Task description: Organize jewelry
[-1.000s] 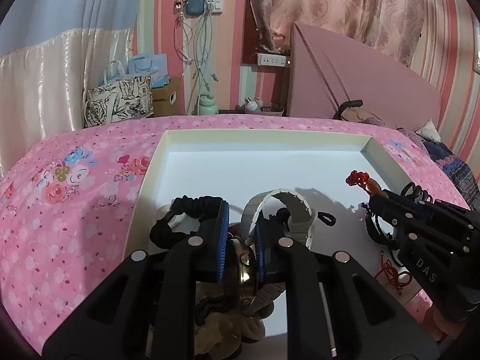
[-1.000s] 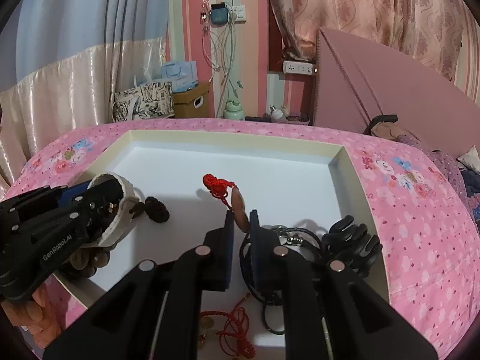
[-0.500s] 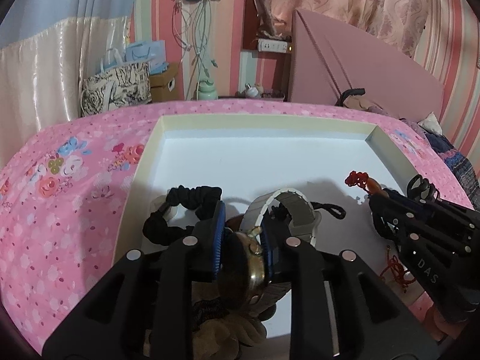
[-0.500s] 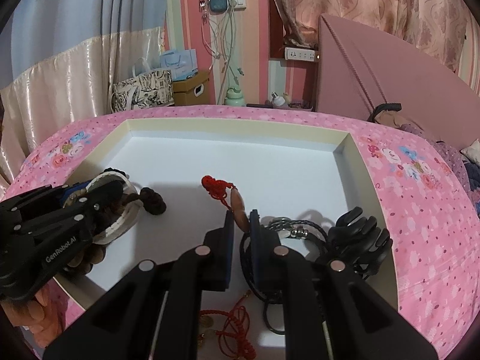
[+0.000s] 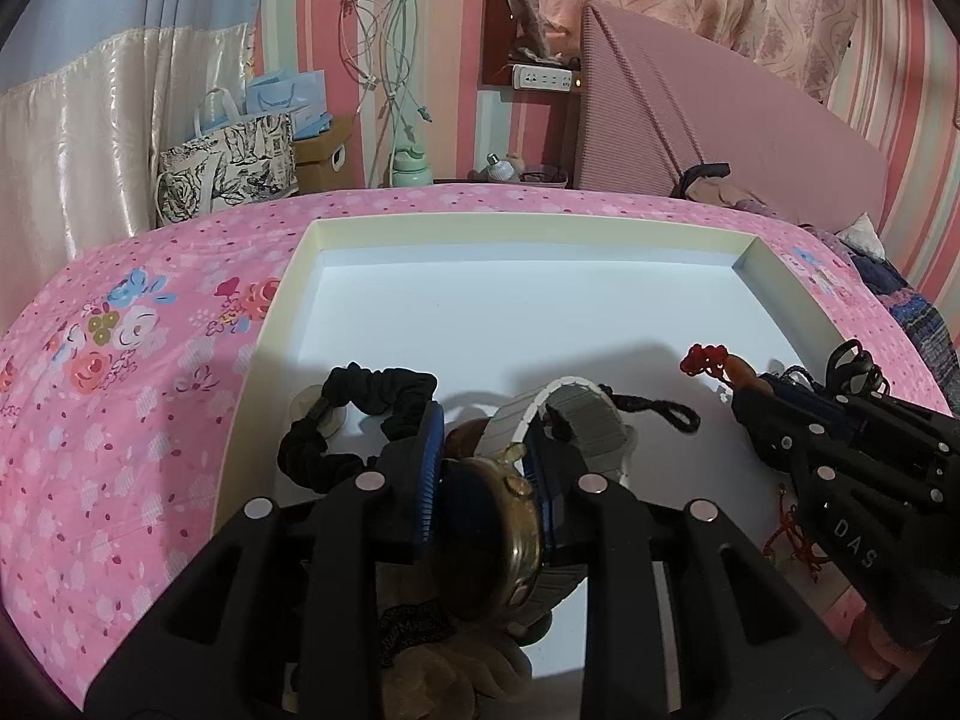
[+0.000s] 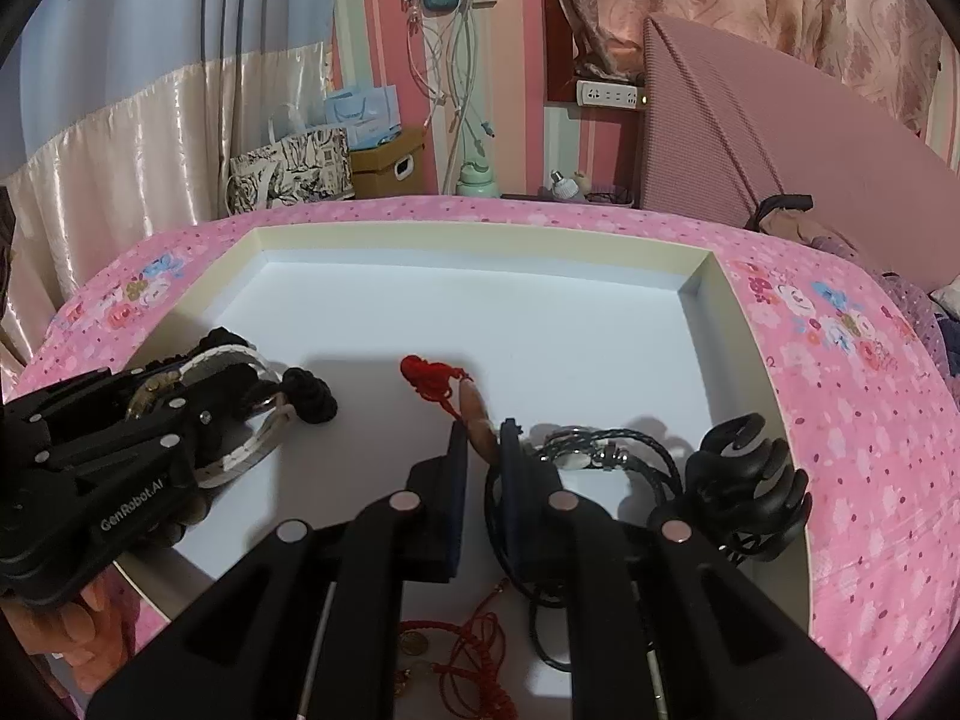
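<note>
My left gripper (image 5: 486, 462) hangs low over the near left of the white tray (image 5: 510, 228). Its jaws are opening, and a gold watch (image 5: 504, 516) with a dark blue face and grey-white strap (image 5: 576, 414) sits loosely between the blue pads. My right gripper (image 6: 483, 450) is shut on a brown pendant (image 6: 477, 414) whose red knot (image 6: 429, 381) lies on the tray floor ahead of the fingertips. The left wrist view shows that gripper (image 5: 744, 402) at the right, with the red knot (image 5: 705, 360) at its tip.
A black scrunchie (image 5: 360, 396), a black cord (image 5: 660, 411) and a beige scrunchie (image 5: 444, 678) lie around the left gripper. A black claw clip (image 6: 744, 486), a braided bracelet (image 6: 600, 444) and red string (image 6: 480, 654) lie by the right one. Pink bedding surrounds the tray.
The left jaws have spread apart around the watch, and the watch has turned to show more of its face. The right gripper keeps its hold on the pendant.
</note>
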The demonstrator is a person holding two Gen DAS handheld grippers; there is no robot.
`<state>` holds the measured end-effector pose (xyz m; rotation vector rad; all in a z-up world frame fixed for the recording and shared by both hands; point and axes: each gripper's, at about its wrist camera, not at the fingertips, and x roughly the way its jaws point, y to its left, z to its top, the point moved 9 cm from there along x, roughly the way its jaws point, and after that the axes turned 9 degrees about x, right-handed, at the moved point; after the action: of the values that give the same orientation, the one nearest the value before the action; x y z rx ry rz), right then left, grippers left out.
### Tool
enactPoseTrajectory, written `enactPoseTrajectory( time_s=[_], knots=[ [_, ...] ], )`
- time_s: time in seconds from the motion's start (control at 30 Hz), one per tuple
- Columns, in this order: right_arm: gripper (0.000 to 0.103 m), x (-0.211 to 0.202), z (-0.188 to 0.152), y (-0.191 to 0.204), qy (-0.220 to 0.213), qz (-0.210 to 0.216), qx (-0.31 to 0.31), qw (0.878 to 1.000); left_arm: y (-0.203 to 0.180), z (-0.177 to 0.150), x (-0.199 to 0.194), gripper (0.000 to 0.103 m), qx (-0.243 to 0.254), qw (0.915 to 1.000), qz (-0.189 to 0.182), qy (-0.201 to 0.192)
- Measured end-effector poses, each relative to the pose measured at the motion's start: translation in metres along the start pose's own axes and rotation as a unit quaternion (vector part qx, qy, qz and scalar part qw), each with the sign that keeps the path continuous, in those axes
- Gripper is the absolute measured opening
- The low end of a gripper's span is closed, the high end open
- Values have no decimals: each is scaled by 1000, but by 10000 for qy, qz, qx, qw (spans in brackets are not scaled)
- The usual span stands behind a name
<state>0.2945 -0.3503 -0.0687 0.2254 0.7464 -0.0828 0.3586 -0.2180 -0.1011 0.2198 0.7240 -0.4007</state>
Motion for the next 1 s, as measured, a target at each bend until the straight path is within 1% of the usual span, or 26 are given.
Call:
enactPoseTrajectory(
  time_s=[0.03,0.07,0.13,0.37,0.47,0.57,0.63,0.73,0.83,1.0],
  knots=[
    [11,0,0,0,-1,4,5,10000,0,0,0,33,2,10000,6,-6],
    [11,0,0,1,-5,16,9,10000,0,0,0,35,9,10000,4,-19],
    [11,0,0,1,-10,30,24,10000,-1,1,-1,42,9,10000,22,-43],
    [11,-3,0,0,-80,113,120,9998,4,1,-6,45,-91,9998,63,-137],
    [11,-6,1,-2,-122,122,122,9998,5,2,-10,50,-97,9997,93,-224],
    [12,-8,1,-2,-178,96,114,9997,6,3,-15,58,-73,9993,148,-326],
    [29,-11,1,-3,-236,62,116,9996,7,3,-18,63,-67,9991,206,-374],
    [30,-17,3,-4,-398,31,130,9991,13,3,-21,63,-137,9985,342,-404],
    [30,-24,5,-7,-546,-30,139,9984,17,4,-24,63,-211,9979,361,-488],
    [30,-24,6,-13,-570,-245,204,9979,20,6,-29,63,-199,9968,512,-588]
  ],
)
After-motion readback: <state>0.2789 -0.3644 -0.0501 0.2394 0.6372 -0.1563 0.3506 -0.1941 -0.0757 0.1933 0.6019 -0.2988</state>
